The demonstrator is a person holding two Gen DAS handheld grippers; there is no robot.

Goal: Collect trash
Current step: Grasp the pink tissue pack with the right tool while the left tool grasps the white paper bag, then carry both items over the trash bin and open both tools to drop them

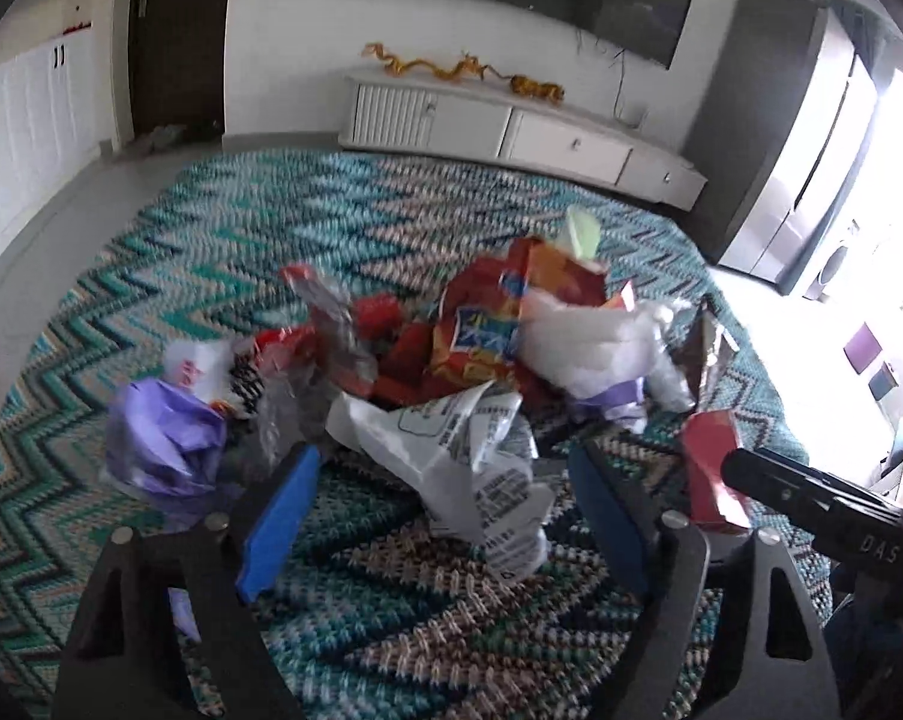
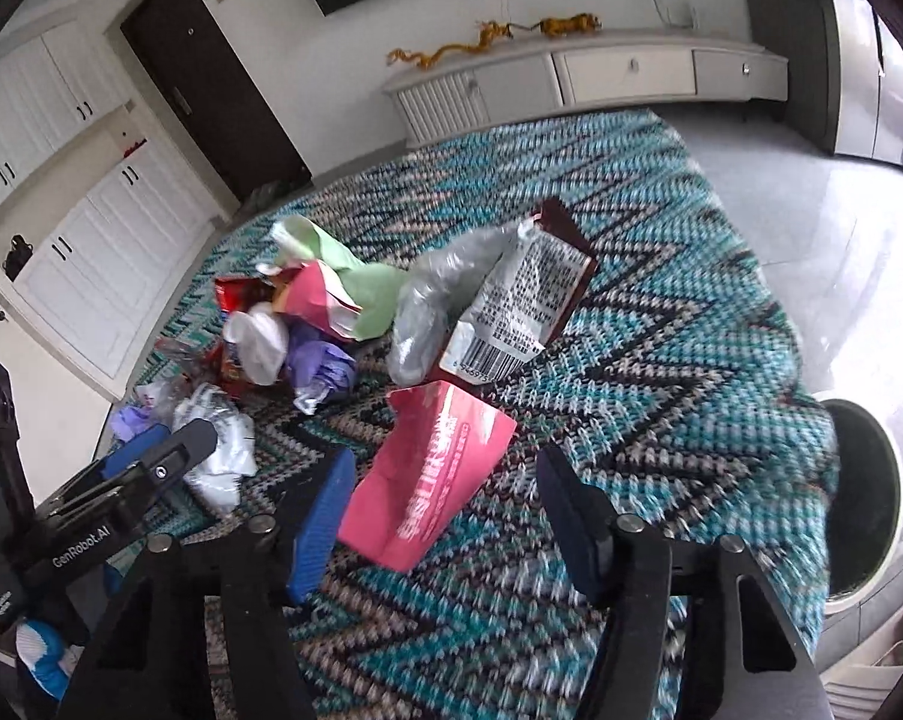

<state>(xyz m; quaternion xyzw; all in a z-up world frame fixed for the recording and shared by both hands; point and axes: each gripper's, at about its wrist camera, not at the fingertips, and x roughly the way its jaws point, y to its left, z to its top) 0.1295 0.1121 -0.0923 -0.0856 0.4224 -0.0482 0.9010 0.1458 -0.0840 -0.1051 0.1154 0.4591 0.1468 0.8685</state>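
Observation:
A pile of trash lies on the zigzag rug (image 1: 223, 240). In the left wrist view my left gripper (image 1: 445, 468) is open, its blue pads either side of a crumpled white printed wrapper (image 1: 451, 456). Beyond it lie an orange snack bag (image 1: 487, 324), a purple wrapper (image 1: 163, 444) and a red box (image 1: 712, 468). In the right wrist view my right gripper (image 2: 445, 474) is open around the near end of a pink carton (image 2: 433, 474). A white barcode bag (image 2: 517, 306), a clear plastic bag (image 2: 427, 312) and a green wrapper (image 2: 355, 282) lie behind it.
A round dark bin (image 2: 865, 498) stands at the rug's right edge in the right wrist view. A white TV cabinet (image 1: 511, 126) runs along the far wall. White cupboards (image 2: 91, 252) and a dark door (image 2: 211, 84) are at the left.

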